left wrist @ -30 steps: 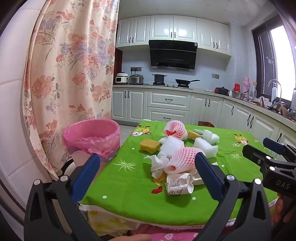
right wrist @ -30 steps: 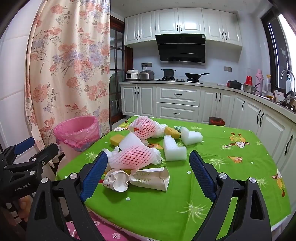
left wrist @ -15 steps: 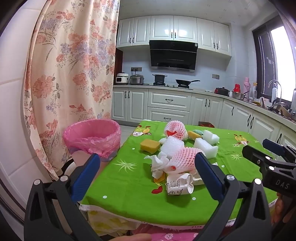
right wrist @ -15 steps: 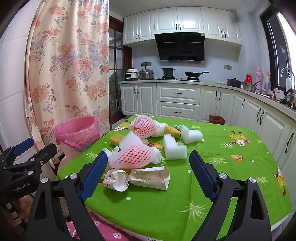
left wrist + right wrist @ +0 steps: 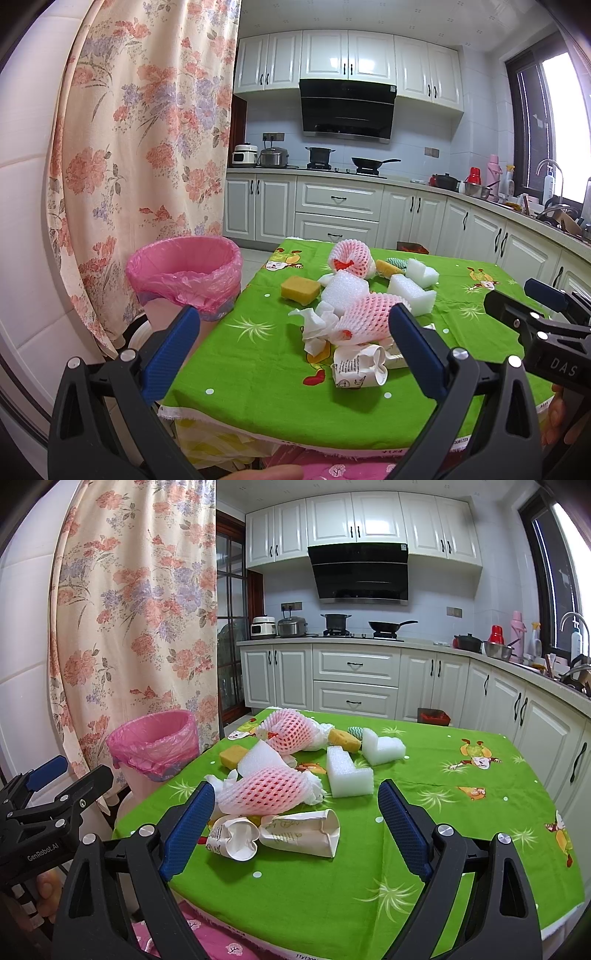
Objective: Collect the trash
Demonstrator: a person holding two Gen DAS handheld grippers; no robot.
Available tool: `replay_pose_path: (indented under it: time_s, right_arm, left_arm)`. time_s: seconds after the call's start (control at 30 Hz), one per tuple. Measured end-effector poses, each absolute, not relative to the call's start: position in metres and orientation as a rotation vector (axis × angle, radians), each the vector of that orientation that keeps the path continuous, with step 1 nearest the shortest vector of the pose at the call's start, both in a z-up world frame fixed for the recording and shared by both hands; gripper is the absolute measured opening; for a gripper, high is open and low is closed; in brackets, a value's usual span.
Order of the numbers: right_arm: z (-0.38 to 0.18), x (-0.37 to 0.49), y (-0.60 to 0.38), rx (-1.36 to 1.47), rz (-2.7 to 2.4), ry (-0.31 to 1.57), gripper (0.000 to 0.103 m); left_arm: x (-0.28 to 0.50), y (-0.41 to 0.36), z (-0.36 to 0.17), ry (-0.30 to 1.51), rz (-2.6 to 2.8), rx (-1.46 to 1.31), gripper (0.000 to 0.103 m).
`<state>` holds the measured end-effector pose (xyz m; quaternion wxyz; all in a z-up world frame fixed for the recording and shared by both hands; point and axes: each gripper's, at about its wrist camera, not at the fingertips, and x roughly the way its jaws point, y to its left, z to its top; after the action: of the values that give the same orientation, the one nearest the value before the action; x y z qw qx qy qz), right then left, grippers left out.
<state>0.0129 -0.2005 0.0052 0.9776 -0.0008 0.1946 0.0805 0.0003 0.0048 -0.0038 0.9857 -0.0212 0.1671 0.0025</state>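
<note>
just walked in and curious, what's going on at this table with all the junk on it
A person holds a hand-held gripper in each hand, the left and the right, both open and empty, short of the green table. Crushed paper cups, foam nets and foam blocks lie piled there. Nothing is picked up yet; the pink-lined bin waits beside the table.

A floral curtain (image 5: 140, 147) is hung at the left, beside white cabinets (image 5: 354, 683). A black range hood (image 5: 360, 572) is mounted above a stove, on which a pot (image 5: 335, 621) and a frying pan (image 5: 388, 626) are set. Two rice cookers (image 5: 280, 626) are placed on the counter.
</note>
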Motion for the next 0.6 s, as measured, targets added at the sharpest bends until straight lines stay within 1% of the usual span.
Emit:
replay_pose_path:
  time_s: [0.6]
  right_arm:
    - [0.0045,0.0130,-0.2009,0.002,0.164,0.394,0.085]
  left_arm:
    - [0.0006,0.0052,-0.0035,0.338,0.005,-0.043,0.099]
